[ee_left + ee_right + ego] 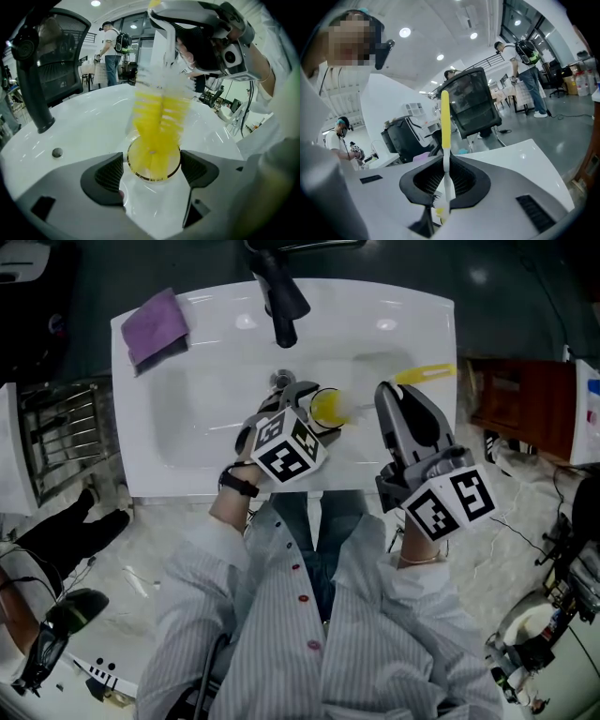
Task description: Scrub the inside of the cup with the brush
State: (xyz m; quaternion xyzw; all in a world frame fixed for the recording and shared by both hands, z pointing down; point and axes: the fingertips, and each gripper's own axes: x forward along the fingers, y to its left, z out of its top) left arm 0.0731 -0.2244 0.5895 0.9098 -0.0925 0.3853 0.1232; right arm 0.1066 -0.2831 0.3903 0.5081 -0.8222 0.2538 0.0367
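A clear cup (330, 407) lies tilted over the white sink (206, 427), and my left gripper (314, 413) is shut on it. The brush's yellow and white bristles (159, 117) reach into the cup (140, 168), whose round end shows between the left gripper's (153, 180) dark pads. My right gripper (398, 404) sits just right of the cup, shut on the brush. Its yellow handle end (427, 374) sticks out to the right. In the right gripper view the white stem and yellow handle (446, 117) rise from the shut right gripper (445, 180).
A black faucet (278, 296) overhangs the basin's far side above the drain (281, 379). A purple cloth (155, 326) lies on the sink's far-left corner. A metal rack (61, 437) stands left of the sink and a brown cabinet (525, 409) to the right.
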